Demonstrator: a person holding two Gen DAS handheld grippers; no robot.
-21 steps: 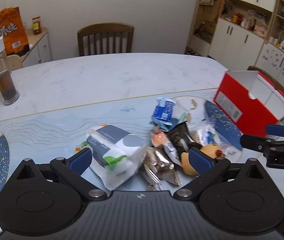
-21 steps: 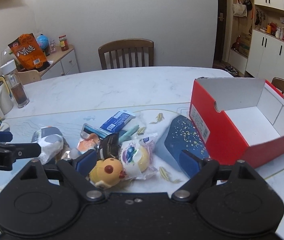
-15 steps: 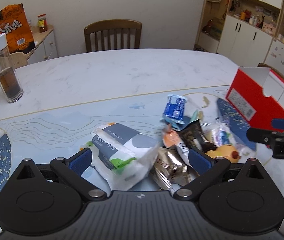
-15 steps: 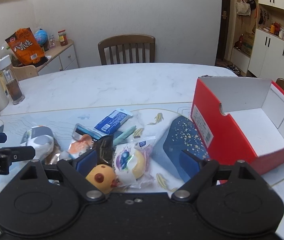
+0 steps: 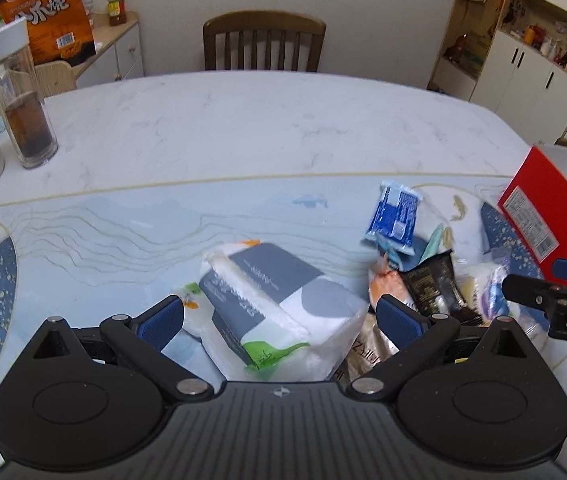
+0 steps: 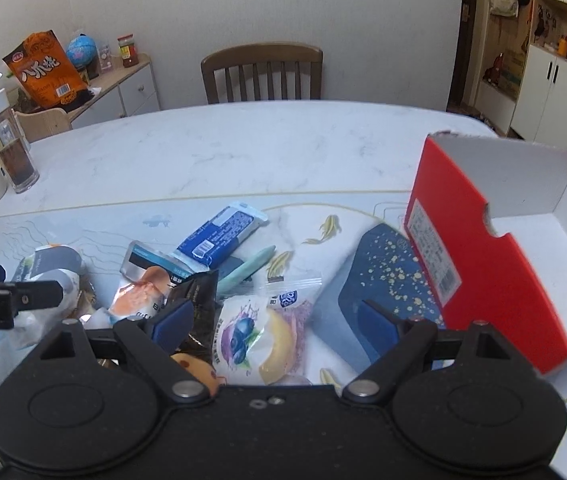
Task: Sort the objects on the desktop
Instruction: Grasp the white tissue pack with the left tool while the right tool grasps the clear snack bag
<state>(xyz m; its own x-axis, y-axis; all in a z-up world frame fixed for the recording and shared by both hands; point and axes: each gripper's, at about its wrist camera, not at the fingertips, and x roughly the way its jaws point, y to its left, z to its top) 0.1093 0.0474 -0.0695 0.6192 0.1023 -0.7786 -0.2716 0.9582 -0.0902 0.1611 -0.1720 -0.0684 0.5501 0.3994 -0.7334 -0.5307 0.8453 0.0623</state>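
The left gripper (image 5: 279,318) is hovering low over the pale blue patterned table mat (image 5: 123,232), pointing forward, with its two blue-padded fingers spread wide. Between them is lying the soft white and grey tissue pack with a green corner (image 5: 279,300); whether the pads are touching it is not clear. The right gripper (image 6: 273,320) is also pointing forward and slightly down, its fingers spread wide on both sides of a clear plastic bag with a blueberry picture and a yellow pastry inside (image 6: 261,336), without pinching it. Its left finger (image 6: 171,322) is sitting over a black glossy snack packet (image 6: 199,292).

The other objects are lying in a loose pile on the mat between the two grippers: a blue and white wrapped biscuit packet (image 6: 221,234), an orange and white pouch (image 6: 143,288), a pale green pen (image 6: 249,266) and a round yellow toy (image 6: 197,368) partly hidden under the right gripper. The open red cardboard box with white inside (image 6: 479,256) is standing to the right of the pile, near it but apart.
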